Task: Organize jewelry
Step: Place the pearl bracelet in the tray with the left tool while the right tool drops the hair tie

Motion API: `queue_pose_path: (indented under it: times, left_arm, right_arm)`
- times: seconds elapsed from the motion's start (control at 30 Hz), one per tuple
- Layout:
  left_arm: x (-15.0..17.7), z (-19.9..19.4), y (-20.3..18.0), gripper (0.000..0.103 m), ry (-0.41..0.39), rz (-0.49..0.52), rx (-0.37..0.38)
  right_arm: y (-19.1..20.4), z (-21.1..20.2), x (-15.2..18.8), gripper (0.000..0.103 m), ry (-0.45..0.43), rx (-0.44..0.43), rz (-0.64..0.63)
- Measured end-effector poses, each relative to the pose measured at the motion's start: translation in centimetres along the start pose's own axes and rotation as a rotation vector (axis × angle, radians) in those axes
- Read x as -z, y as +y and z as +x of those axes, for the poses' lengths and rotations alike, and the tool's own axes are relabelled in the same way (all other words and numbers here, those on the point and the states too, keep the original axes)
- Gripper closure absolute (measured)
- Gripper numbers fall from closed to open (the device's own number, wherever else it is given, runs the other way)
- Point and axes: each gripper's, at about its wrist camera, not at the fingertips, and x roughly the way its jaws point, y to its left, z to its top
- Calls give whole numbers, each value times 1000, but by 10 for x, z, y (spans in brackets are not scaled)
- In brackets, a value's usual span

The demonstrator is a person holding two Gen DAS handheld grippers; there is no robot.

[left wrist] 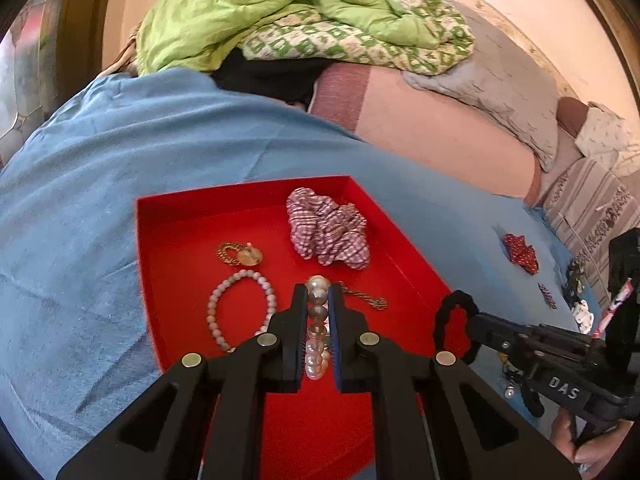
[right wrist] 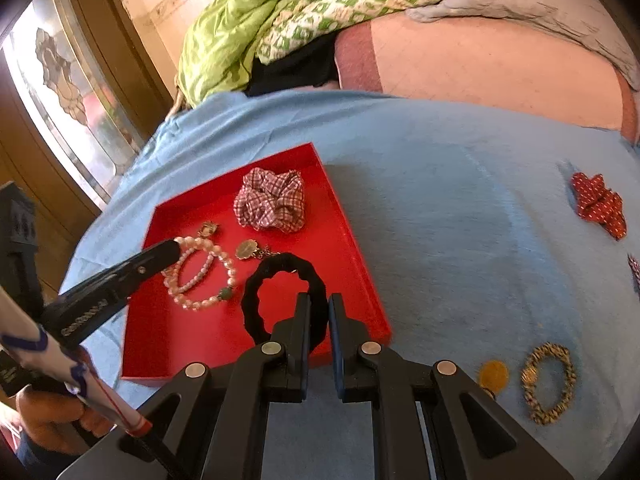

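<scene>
Over the red tray (left wrist: 168, 240) on the blue bedspread (left wrist: 100, 168), the left gripper (left wrist: 318, 296) has its jaws clamped on a pearl bracelet (left wrist: 316, 320). The right gripper (right wrist: 319, 304), marked "DAS", pinches a black scrunchie (right wrist: 256, 292) above the tray's near edge. A checked scrunchie (right wrist: 270, 200) lies in the tray; a red dotted scrunchie (right wrist: 598, 204) lies well right of it. Small pendants beside the beads are hard to make out.
</scene>
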Motion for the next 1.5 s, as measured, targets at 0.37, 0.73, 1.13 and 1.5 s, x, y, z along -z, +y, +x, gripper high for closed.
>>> queue_pose_path:
  times: [0.37, 0.73, 1.13, 1.5]
  left_arm:
    - [1, 17, 14, 93, 43, -40, -42]
    - [-3, 29, 12, 93, 61, -34, -54]
    - [-1, 28, 14, 94, 64, -19, -74]
    - [-1, 25, 12, 94, 53, -11, -81]
  right_arm:
    - [11, 40, -17, 93, 36, 31, -20]
    - [5, 51, -20, 91, 41, 50, -20]
    - [7, 51, -18, 91, 42, 52, -27]
    - [11, 45, -16, 91, 36, 43, -30]
